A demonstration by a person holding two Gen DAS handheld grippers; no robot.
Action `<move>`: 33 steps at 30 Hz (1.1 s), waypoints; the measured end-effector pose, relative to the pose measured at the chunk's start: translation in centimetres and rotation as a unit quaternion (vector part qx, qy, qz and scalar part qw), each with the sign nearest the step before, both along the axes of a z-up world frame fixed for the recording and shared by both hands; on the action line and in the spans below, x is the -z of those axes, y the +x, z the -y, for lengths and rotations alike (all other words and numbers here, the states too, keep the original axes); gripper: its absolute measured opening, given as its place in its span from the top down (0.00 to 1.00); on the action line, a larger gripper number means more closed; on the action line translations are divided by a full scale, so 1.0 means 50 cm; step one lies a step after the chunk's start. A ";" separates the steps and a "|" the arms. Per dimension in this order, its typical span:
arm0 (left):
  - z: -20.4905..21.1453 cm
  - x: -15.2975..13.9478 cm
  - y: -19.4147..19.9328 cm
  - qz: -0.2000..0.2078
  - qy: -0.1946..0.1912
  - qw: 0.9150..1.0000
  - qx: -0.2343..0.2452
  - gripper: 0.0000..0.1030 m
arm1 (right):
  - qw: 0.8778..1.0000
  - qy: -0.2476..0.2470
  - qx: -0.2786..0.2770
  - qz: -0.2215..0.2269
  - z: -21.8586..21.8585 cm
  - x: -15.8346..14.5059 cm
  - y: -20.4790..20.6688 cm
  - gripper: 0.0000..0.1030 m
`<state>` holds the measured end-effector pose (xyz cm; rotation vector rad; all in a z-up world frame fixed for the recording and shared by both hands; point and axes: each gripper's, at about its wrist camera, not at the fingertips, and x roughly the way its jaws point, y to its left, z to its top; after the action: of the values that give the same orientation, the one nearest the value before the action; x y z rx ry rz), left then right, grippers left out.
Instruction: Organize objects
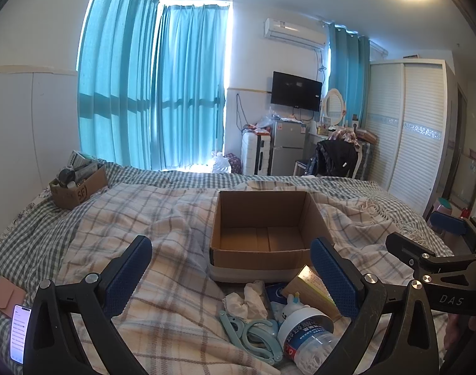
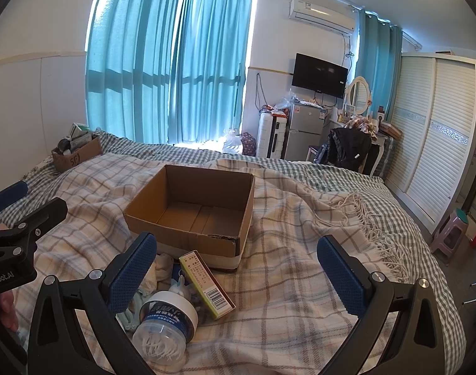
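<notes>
An empty open cardboard box (image 1: pixel 260 222) (image 2: pixel 194 206) sits on the plaid blanket. In front of it lies a small pile: a clear jar of cotton swabs (image 1: pixel 306 337) (image 2: pixel 166 322), a tan carton (image 1: pixel 313 290) (image 2: pixel 206 281), a pale green folding hanger (image 1: pixel 253 334), crumpled tissue (image 1: pixel 247 300) and a small white rabbit toy (image 1: pixel 292 301). My left gripper (image 1: pixel 235 272) is open and empty above the pile. My right gripper (image 2: pixel 238 268) is open and empty, just right of the pile. Each gripper shows at the edge of the other's view.
A second cardboard box (image 1: pixel 78 184) full of items sits at the bed's far left. A phone (image 1: pixel 19 334) and a pink wallet (image 1: pixel 5 293) lie at the left edge. A fridge (image 1: pixel 288 147), a chair and a wardrobe (image 1: pixel 416 131) stand beyond the bed.
</notes>
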<state>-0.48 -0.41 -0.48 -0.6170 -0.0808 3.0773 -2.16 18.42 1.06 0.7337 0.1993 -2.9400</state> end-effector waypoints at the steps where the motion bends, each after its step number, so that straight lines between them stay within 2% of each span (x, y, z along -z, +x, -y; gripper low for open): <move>1: 0.000 0.000 0.000 0.000 0.000 1.000 0.001 0.00 | 1.000 0.000 0.000 0.000 0.001 0.000 0.000 0.00; 33: 0.000 -0.005 0.000 0.006 0.001 1.000 0.000 0.00 | 1.000 0.009 -0.006 -0.002 0.012 -0.006 0.003 0.00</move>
<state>-0.47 -0.42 -0.25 -0.6370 -0.0840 3.0741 -2.02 17.83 1.34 0.7266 0.2292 -2.9319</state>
